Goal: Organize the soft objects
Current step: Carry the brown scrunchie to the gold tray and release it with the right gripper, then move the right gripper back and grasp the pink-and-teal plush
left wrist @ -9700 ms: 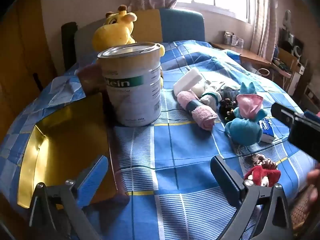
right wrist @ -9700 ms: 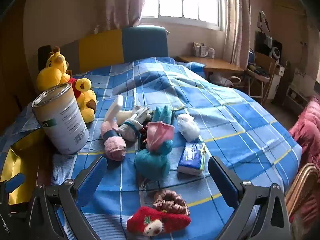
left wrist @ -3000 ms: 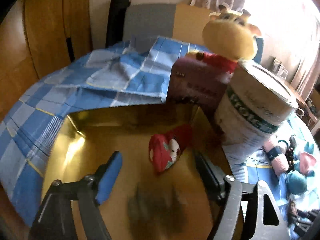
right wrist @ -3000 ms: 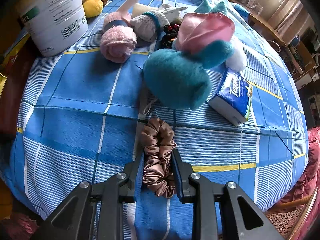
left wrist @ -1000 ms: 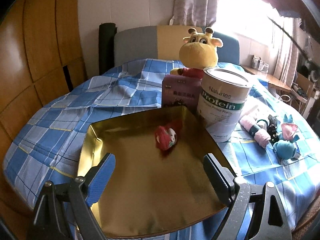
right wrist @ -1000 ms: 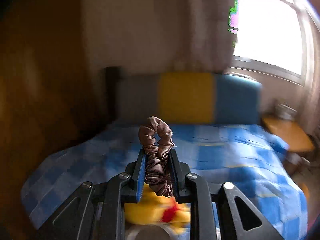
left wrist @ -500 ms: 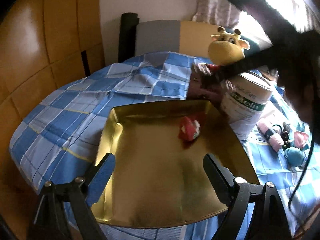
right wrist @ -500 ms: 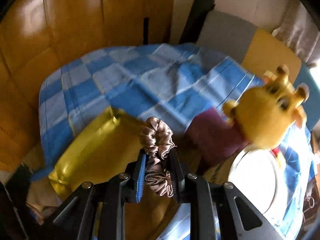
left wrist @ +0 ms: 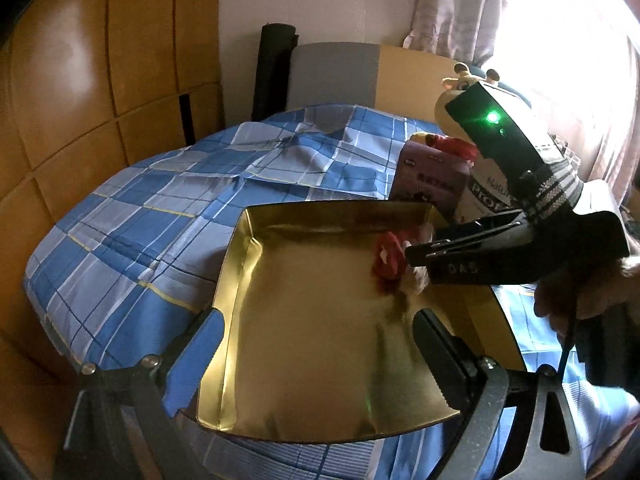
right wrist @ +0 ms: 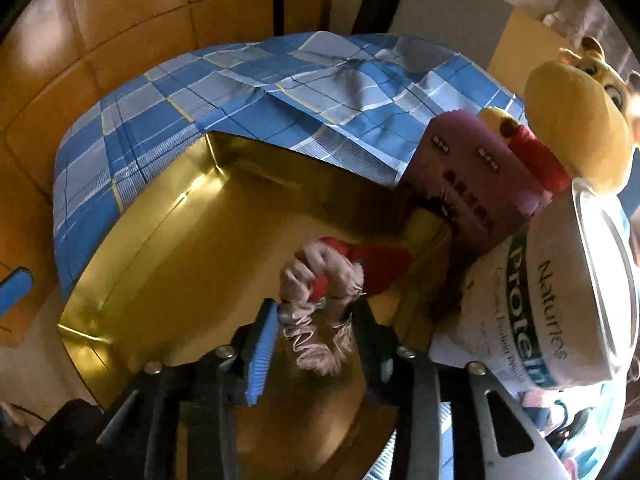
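Right gripper (right wrist: pixel 316 320) is down over the shiny gold square tray (right wrist: pixel 152 264), its jaws opening — the ruffled brown satin scrunchie (right wrist: pixel 316 312) sits loose between them, lying on the tray floor and draped against the small red plush toy (right wrist: pixel 372 264). From the left wrist view the right gripper (left wrist: pixel 412 258) reaches in from the right, a hand (left wrist: pixel 580 292) on its grip. Left gripper (left wrist: pixel 316 364) hovers over the tray's near edge, jaws spread wide and opening, holding nothing. Beyond the tray — a purple box (right wrist: pixel 476 172), a white protein tin (right wrist: pixel 560 308) and a yellow giraffe plush (right wrist: pixel 576 128) on the blue checked bedspread (left wrist: pixel 152 216).
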Demonstrator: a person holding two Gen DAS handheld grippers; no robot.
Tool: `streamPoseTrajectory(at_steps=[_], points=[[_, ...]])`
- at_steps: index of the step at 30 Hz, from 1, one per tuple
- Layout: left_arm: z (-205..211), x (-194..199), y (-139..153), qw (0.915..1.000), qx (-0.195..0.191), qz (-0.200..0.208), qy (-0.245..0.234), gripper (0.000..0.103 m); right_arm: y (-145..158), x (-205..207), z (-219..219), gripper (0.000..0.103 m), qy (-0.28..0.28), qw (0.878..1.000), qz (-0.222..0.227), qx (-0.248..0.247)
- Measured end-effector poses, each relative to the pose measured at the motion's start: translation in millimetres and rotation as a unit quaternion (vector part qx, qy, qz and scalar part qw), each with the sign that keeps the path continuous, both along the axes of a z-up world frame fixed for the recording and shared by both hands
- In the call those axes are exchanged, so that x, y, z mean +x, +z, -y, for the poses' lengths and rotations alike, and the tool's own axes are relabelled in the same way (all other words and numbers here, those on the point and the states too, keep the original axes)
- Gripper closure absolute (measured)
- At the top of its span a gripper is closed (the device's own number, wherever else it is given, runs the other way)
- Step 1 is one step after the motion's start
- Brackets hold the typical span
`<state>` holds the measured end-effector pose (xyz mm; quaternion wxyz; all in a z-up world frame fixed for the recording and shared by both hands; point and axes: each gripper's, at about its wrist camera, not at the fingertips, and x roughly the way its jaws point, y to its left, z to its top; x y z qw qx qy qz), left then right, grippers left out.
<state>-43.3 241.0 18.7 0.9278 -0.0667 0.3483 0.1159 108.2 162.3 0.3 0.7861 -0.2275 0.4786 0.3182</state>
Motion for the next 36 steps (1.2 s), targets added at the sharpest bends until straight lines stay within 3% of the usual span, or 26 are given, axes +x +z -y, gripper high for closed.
streamPoseTrajectory(at_steps=[8, 11, 17, 29, 36], points=[[4.0, -2.5, -1.6, 1.0, -0.001, -0.003, -0.003, 0.007, 1.9, -9.7, 8.3, 0.061, -0.014, 0.999, 0.002, 0.03], [4.1, -2.8, -2.7, 1.0, -0.006, -0.004, -0.003, 0.005, 6.9, -15.0, 12.6, 0.05, -0.017, 0.999, 0.012, 0.038], [7.4, -2.6, -4.3, 0.9999, -0.006, -0.007, -0.007, 0.005, 25.4, -30.7, 30.9, 0.049, -0.027, 0.997, 0.052, 0.054], [28.7, -0.5, -6.9, 0.9994, 0.004, -0.016, -0.032, 0.005, 45.0, -55.0, 101.4, 0.047, -0.071, 0.99, 0.098, 0.076], [42.9, 0.5, -5.1, 0.9983, 0.007, -0.017, -0.055, 0.005, 57.3, -54.2, 159.2, 0.047, -0.133, 0.98, 0.123, 0.085]])
